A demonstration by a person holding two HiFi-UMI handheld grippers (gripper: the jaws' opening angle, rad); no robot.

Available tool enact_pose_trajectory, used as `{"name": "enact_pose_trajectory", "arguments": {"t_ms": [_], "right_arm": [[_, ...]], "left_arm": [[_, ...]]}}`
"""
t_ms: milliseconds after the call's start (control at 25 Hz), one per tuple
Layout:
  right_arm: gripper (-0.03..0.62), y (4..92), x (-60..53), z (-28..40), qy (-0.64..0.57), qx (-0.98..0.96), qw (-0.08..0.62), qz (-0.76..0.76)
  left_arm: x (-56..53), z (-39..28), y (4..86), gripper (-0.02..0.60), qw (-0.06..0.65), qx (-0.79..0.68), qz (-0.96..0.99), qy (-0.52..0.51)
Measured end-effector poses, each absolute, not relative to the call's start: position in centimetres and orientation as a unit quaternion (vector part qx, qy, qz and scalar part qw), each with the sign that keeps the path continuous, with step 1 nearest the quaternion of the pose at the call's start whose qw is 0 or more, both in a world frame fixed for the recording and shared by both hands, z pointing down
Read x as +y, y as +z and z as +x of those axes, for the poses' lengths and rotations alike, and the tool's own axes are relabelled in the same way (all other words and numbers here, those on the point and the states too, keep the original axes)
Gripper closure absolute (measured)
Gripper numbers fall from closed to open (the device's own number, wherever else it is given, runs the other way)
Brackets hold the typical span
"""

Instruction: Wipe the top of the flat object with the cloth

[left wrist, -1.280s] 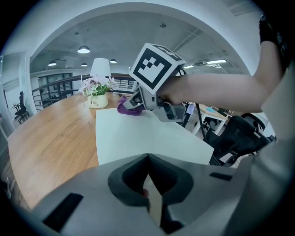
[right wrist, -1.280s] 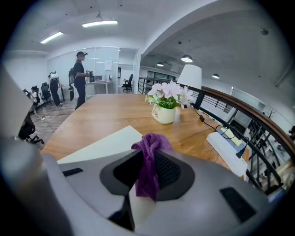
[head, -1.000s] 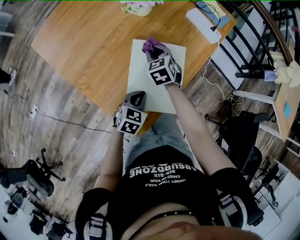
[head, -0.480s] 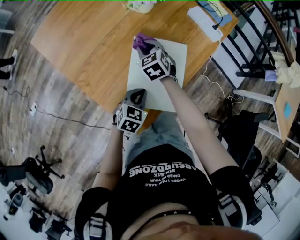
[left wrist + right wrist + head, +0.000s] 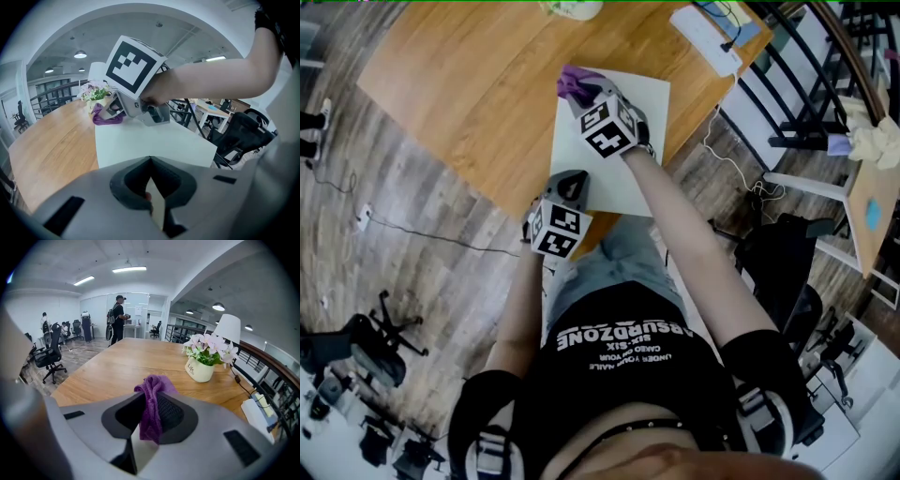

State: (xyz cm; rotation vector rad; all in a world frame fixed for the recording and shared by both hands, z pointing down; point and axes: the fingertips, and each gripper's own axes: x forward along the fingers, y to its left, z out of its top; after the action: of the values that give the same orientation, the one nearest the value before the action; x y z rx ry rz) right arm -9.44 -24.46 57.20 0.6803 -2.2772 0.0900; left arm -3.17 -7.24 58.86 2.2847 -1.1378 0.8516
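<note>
A white flat board [image 5: 623, 159] lies on the wooden table [image 5: 459, 84]. My right gripper [image 5: 586, 91] is shut on a purple cloth [image 5: 574, 82] and holds it down on the board's far left corner. In the right gripper view the cloth [image 5: 152, 408] hangs bunched between the jaws, with a sliver of board [image 5: 143, 448] below. My left gripper [image 5: 572, 186] sits shut at the board's near edge, tips down on it. The left gripper view shows the board [image 5: 150, 140] stretching ahead to the cloth [image 5: 105, 117].
A pot of flowers [image 5: 201, 369] stands on the table beyond the board, with a white lamp [image 5: 227, 329] behind it. A white power strip [image 5: 703, 37] lies at the table's far right edge. Office chairs [image 5: 366, 347] stand on the floor at left. People stand far off [image 5: 117, 317].
My right gripper has slid the cloth leftward and farther away across the board, from its far middle to its far left corner. The left gripper has stayed at the near edge.
</note>
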Motion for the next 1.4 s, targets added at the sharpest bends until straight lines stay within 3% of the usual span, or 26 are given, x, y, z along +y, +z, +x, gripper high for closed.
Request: {"name": "enact_pose_trajectory", "arguments": {"t_ms": [840,1160,1400], "right_arm": [[0.505,57.7,-18.9,-9.6,0.054,-0.899,0.388,0.195],[0.505,57.6,-18.8,-9.1,0.040,-0.894,0.405,0.186],[0.505,57.7,-18.9,-7.6,0.039,-0.888,0.420,0.185]], "left_arm": [[-7.3,-3.1,59.0,0.565,0.206,-0.420,0.826,0.313],[-7.2,-3.2,59.8,0.565,0.248,-0.417,0.810,0.329],[-7.3,-3.2,59.7,0.565,0.237,-0.423,0.810,0.331]]}}
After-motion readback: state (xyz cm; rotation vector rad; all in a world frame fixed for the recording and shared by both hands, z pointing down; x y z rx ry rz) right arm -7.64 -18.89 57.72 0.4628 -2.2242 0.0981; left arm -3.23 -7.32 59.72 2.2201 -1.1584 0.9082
